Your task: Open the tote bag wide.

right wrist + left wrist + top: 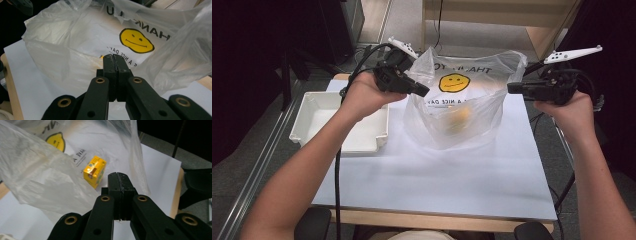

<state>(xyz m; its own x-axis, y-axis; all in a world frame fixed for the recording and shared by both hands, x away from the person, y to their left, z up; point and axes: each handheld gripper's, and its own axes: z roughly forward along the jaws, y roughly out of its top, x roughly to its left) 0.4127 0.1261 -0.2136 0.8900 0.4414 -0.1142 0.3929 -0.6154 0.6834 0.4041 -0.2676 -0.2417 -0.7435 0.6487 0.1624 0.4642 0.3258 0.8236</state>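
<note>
Plastic bag with the yellow smiley print sits in the upper middle of the high view, standing on the white table with its mouth spread wide. So the packing looks partly done: a yellow box is already inside, lying on the bag's floor just above centre in the left gripper view. The left claw is pressed shut at the bag's left rim, and the right claw is shut at the right rim. Each probably pinches a bit of film, but no plastic between the jaws can be made out for sure. At the left of the high view, the white tray looks bare, so probably nothing's left to load. Remaining job seems to be closing or lifting the bag.
</note>
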